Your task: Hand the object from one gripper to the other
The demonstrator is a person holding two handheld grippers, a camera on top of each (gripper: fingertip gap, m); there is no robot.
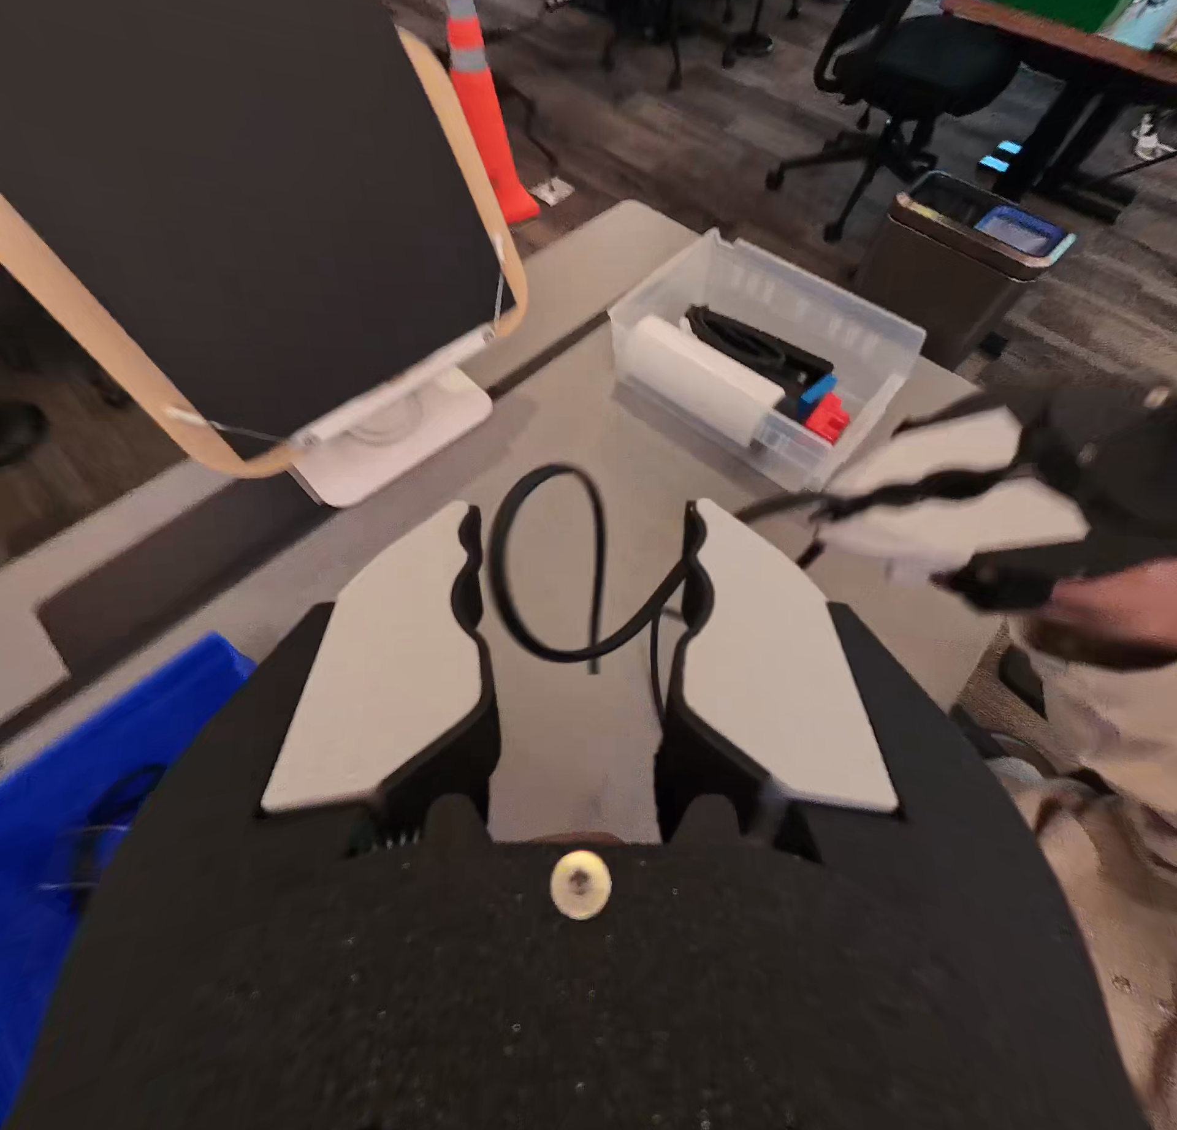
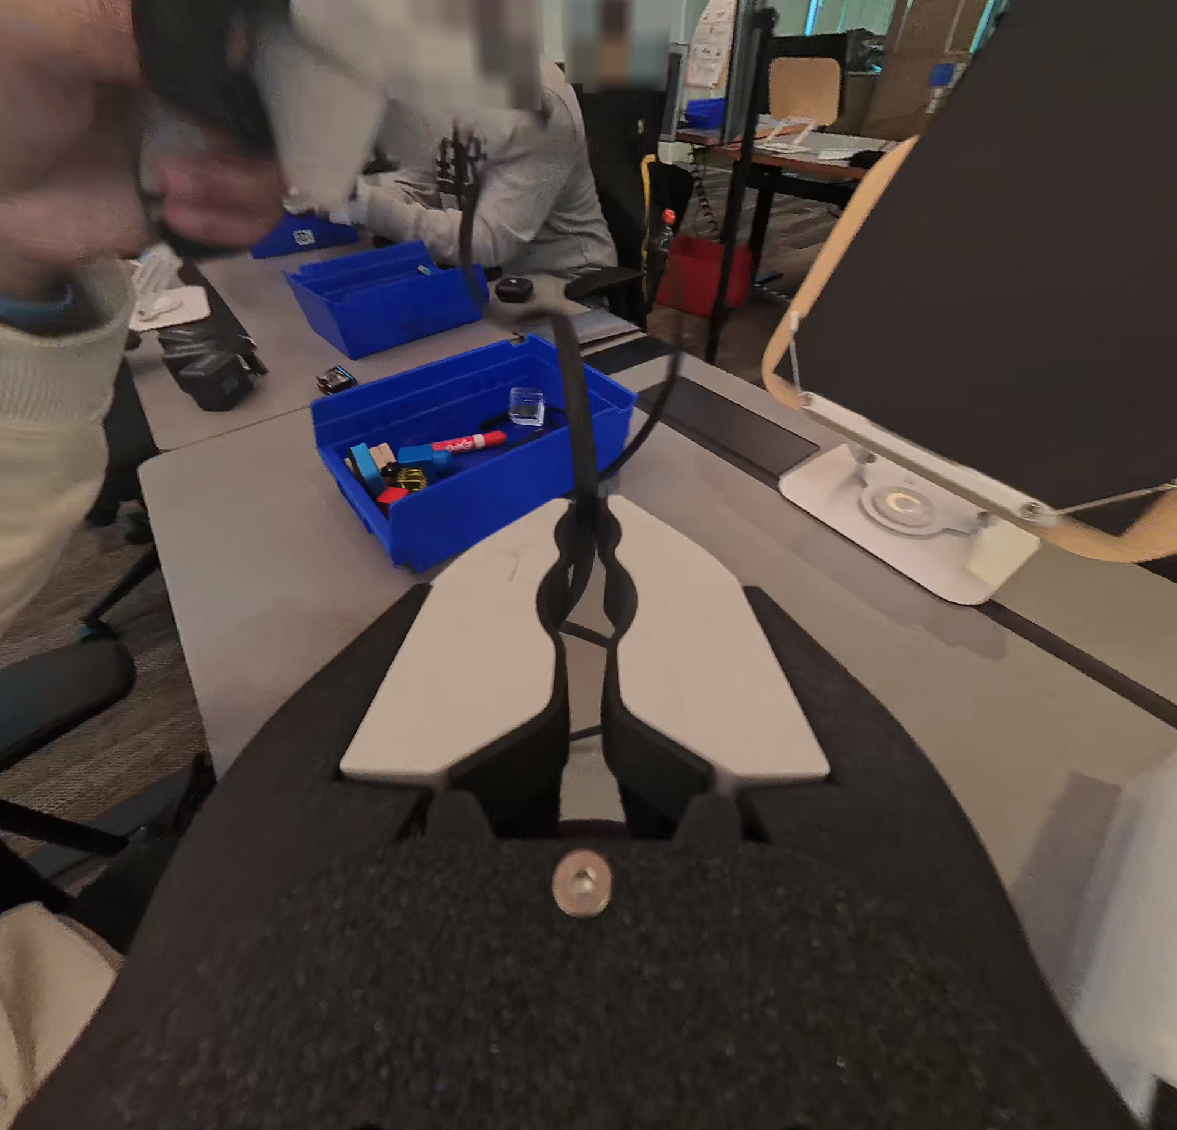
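A thin black cable [image 1: 506, 564] curls in a loop between the fingers of my left gripper [image 1: 583, 514], which is open wide above the grey table [image 1: 560, 399]. The cable runs off right behind the right finger toward my right gripper [image 1: 828, 514], which is blurred at the right edge. In the right wrist view my right gripper [image 2: 589, 504] is shut on the cable [image 2: 573, 386], which rises up and away from its tips. The left gripper [image 2: 318, 81] is a blur at the top left there.
A clear plastic bin [image 1: 891, 342] with small parts stands at the far right of the table. A blue bin [image 2: 509, 520] of blocks and a marker sits ahead of the right gripper. A dark panel on a white stand [image 1: 255, 176] rises at the left. A person sits at the neighbouring table [image 2: 497, 195].
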